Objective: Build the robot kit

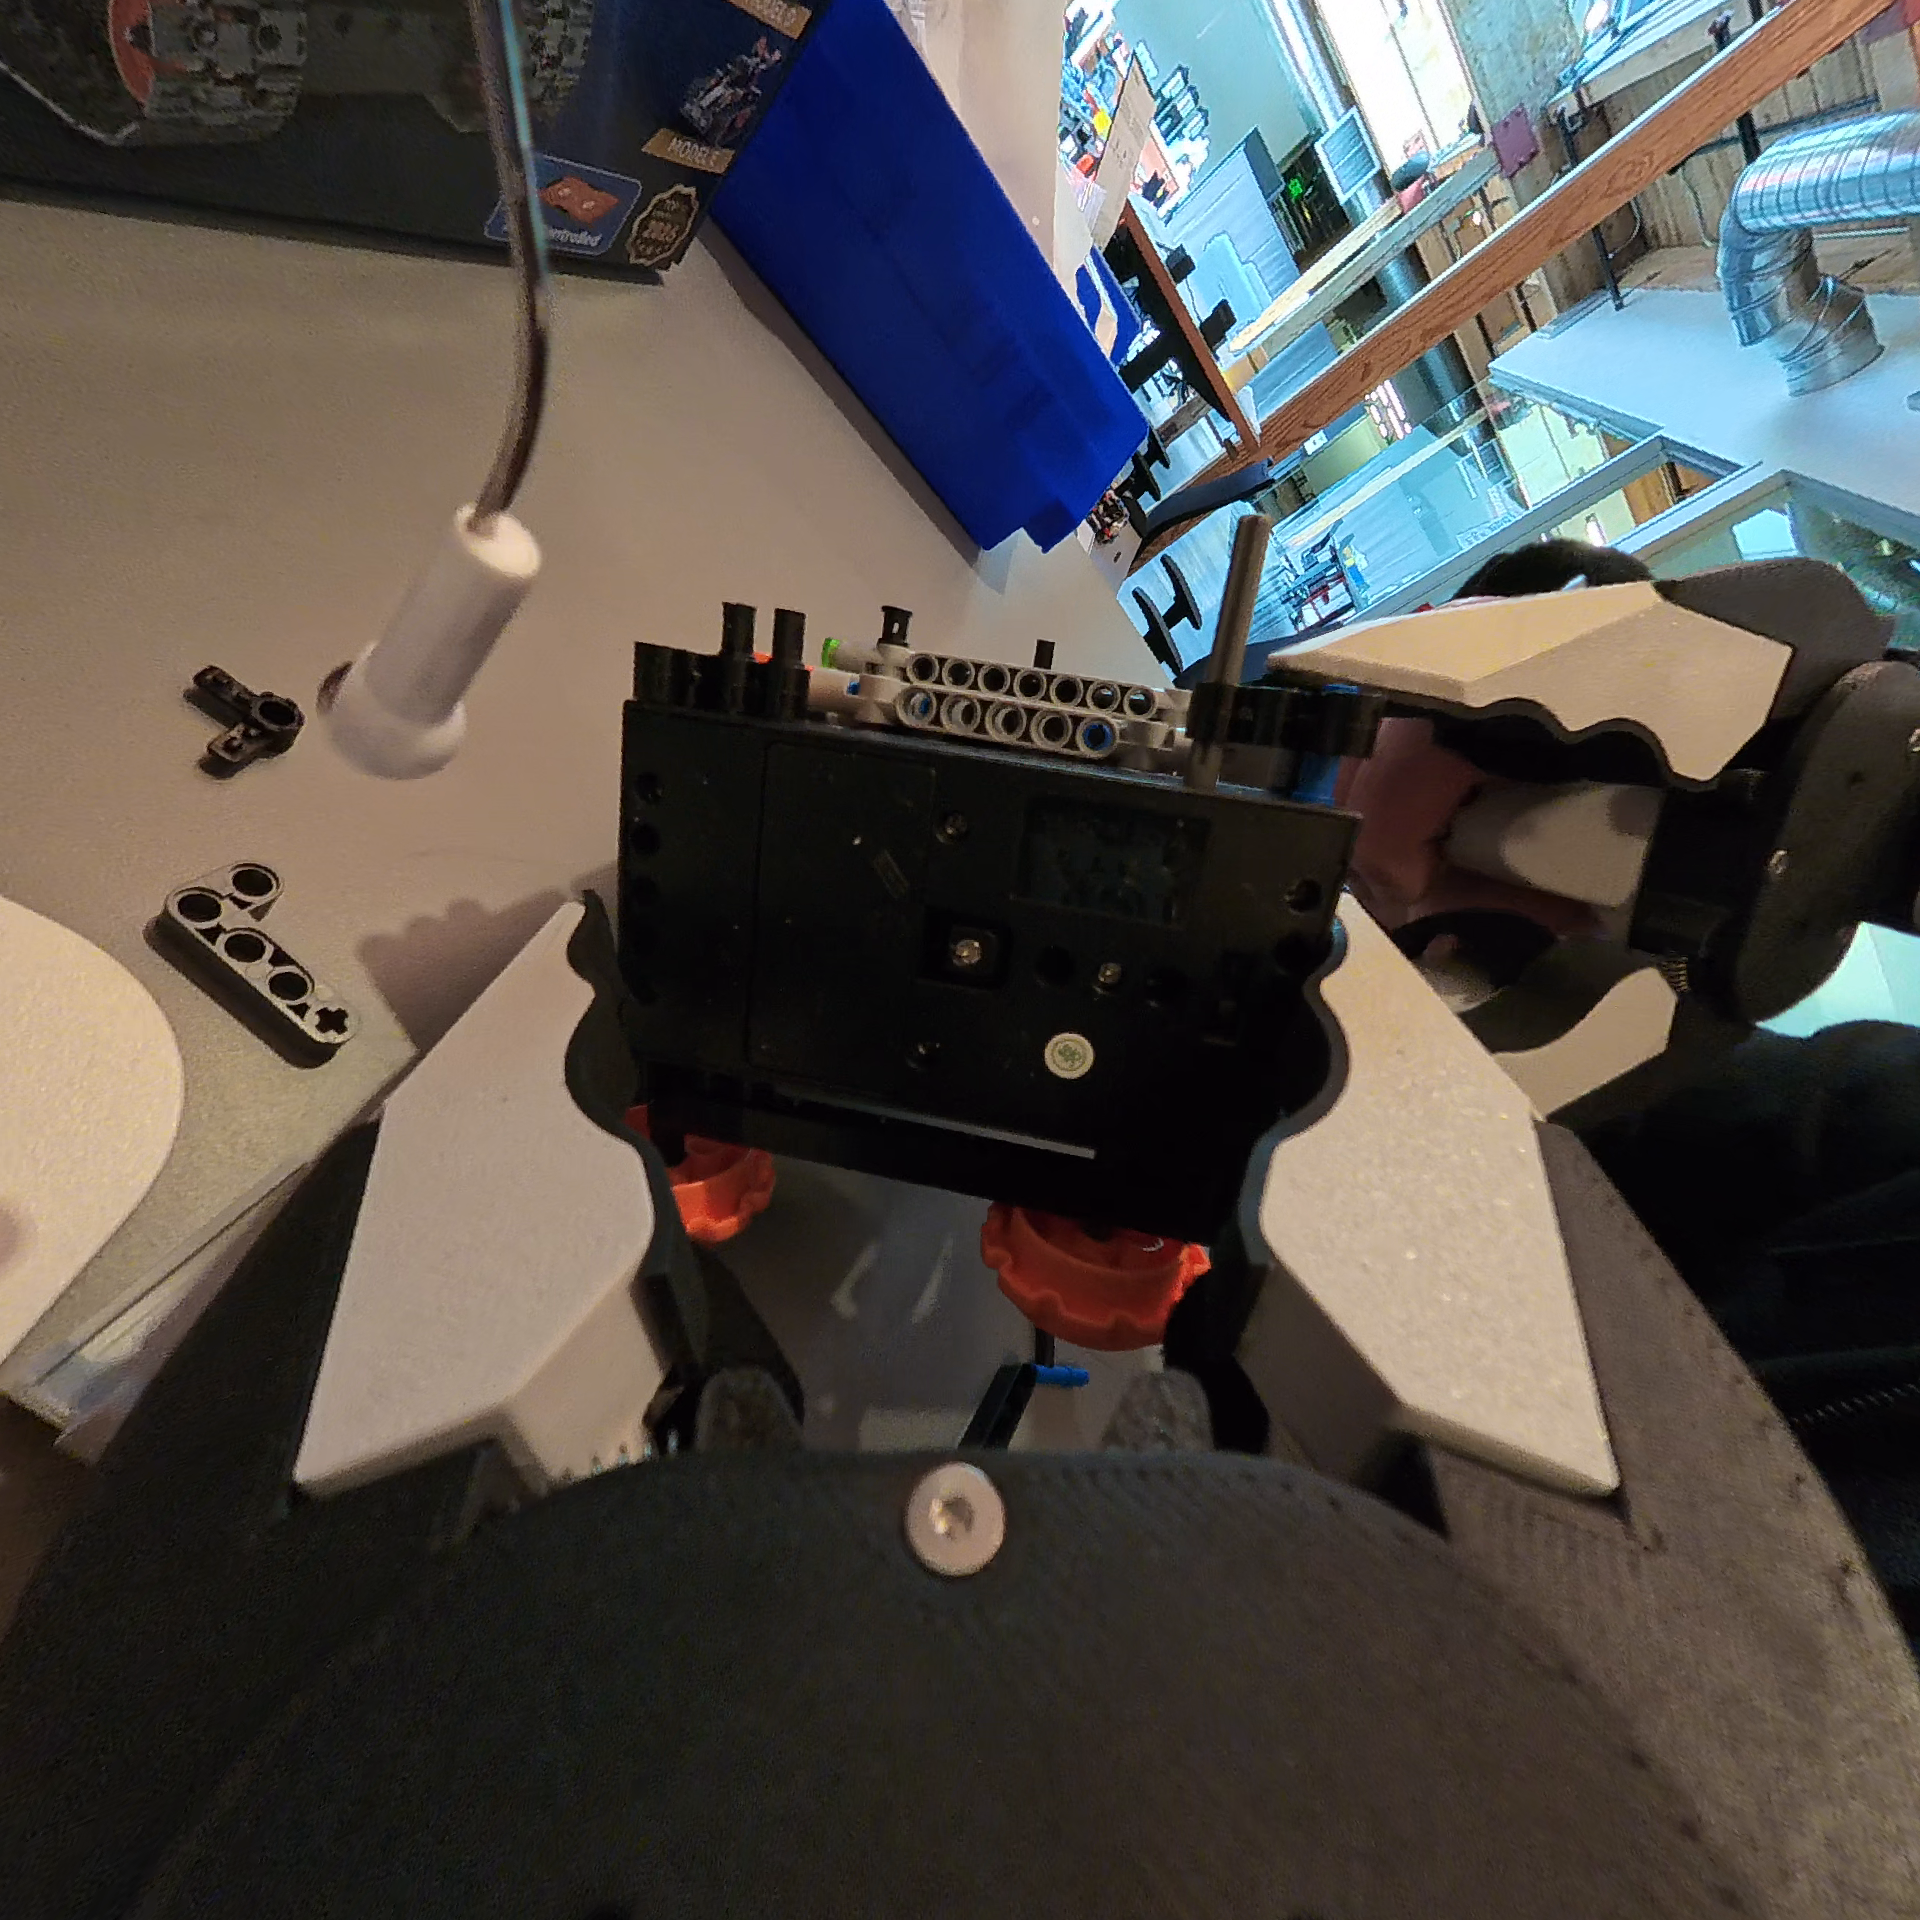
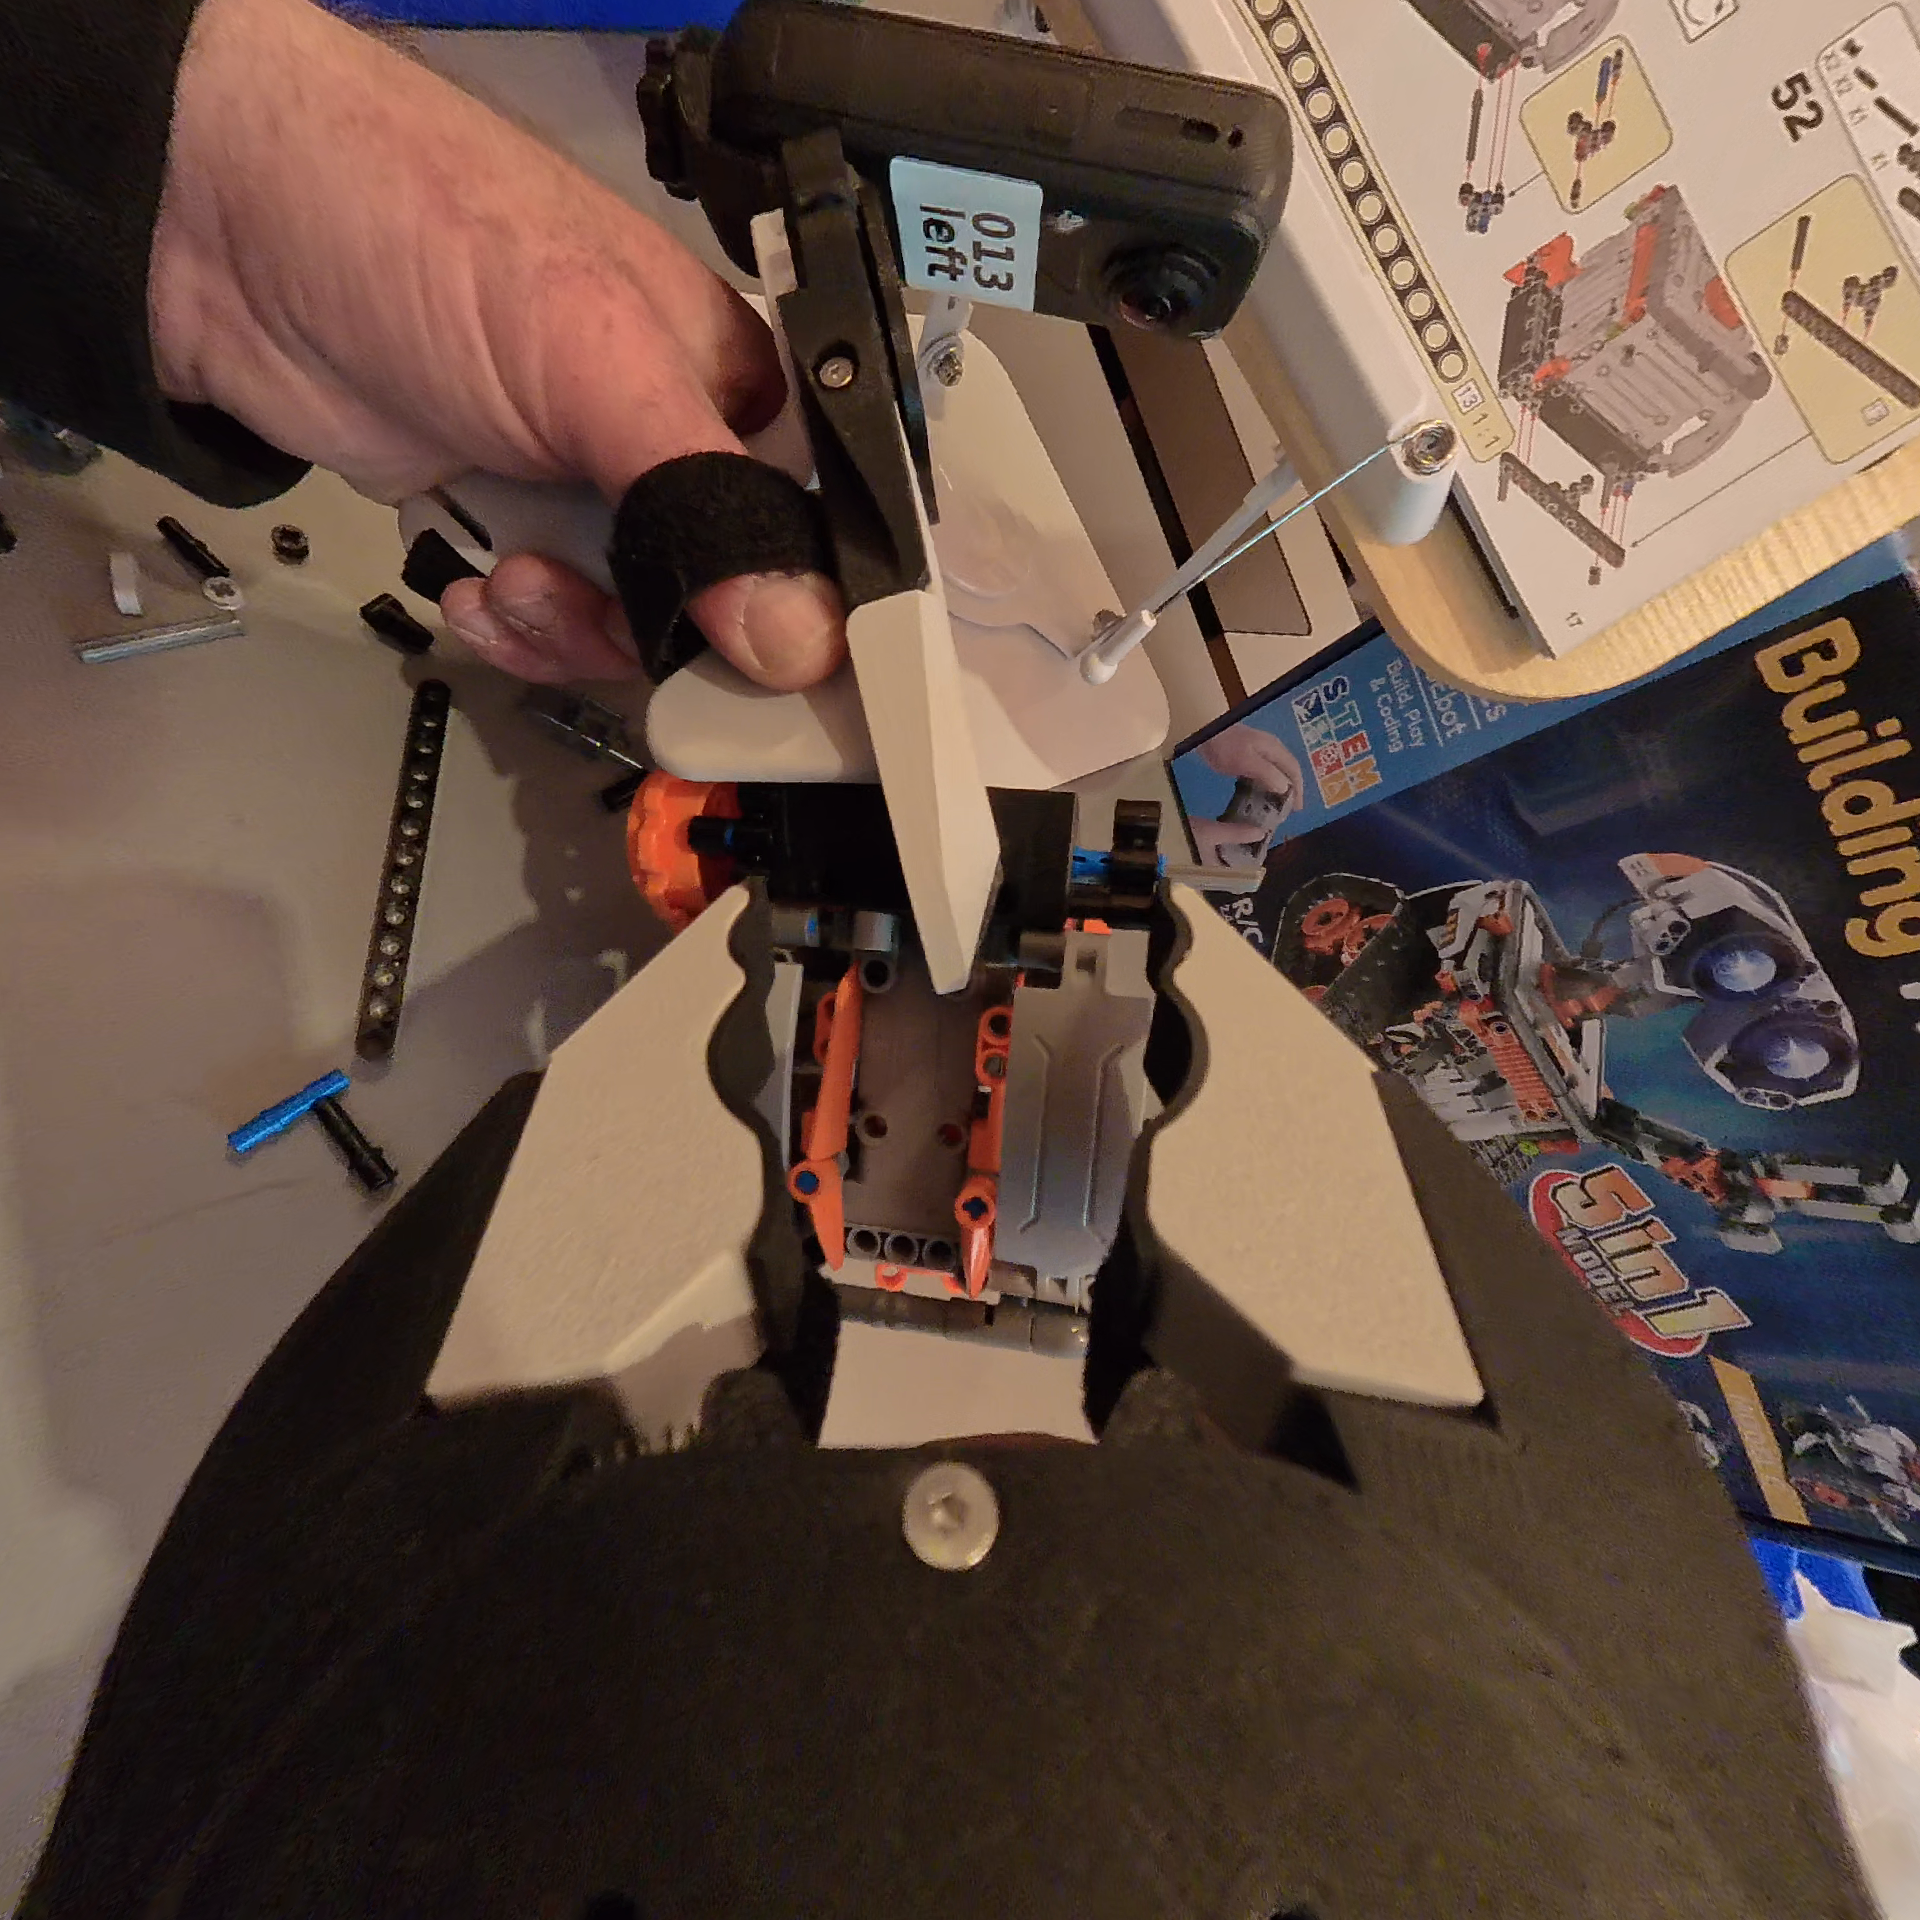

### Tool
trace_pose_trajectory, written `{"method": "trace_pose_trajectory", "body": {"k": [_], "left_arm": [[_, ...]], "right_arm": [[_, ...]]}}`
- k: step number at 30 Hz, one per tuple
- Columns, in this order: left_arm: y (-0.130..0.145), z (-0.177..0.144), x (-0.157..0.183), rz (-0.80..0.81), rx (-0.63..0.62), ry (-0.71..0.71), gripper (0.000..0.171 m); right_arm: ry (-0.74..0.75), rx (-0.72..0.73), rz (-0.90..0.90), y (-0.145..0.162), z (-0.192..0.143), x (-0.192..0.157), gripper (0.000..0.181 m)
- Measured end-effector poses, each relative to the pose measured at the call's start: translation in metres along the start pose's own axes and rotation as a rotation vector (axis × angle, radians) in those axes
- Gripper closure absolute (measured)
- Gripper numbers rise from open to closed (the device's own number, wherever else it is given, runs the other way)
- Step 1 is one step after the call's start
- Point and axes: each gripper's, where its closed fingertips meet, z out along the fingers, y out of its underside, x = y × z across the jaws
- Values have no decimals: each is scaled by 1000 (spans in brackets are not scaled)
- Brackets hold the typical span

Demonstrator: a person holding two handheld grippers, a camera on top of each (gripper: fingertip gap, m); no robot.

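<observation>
Closest in, the left gripper (image 1: 961, 997) is clamped across the flat sides of a black boxy brick-built model (image 1: 966, 935) with grey perforated beams on top and orange knobbed wheels (image 1: 1091, 1283) beneath, lifted clear of the pale grey tabletop (image 1: 312, 416), seemingly so it can be worked on from the other side. From the right, the right gripper (image 2: 951, 1122) closes on the same model's grey and orange end (image 2: 935, 1143), its scalloped pads pressed to both flanks, so the two tools brace the piece between them; a bare hand (image 2: 436, 312) with a black strap over one finger squeezes the left tool's handle. On the table just left of the model lie a black angled beam with holes (image 1: 255, 961) and a small black connector (image 1: 244, 719); a long black perforated beam (image 2: 405, 862) and a blue T-shaped pin (image 2: 291, 1114) lie loose nearby. Farther off stand a dark blue printed cardboard box (image 2: 1662, 1039), a blue plastic bin (image 1: 914, 281), and an open instruction booklet (image 2: 1610, 260) propped on a wooden stand, angled as if for reading.
</observation>
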Motion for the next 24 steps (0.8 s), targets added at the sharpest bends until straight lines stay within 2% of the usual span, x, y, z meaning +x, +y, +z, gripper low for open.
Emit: {"method": "trace_pose_trajectory", "body": {"k": [7, 8, 9, 24], "left_arm": [[-1, 0, -1, -6, 14, 5, 46], [-1, 0, 0, 0, 11, 7, 45], [1, 0, 1, 20, 6, 14, 44], [-4, 0, -1, 7, 37, 20, 44]], "right_arm": [[-8, -17, -25, -1, 0, 1, 114], [2, -7, -29, -2, -2, 3, 134], [-2, 7, -23, -3, -6, 7, 144], [2, -13, -56, -3, -3, 8, 144]]}}
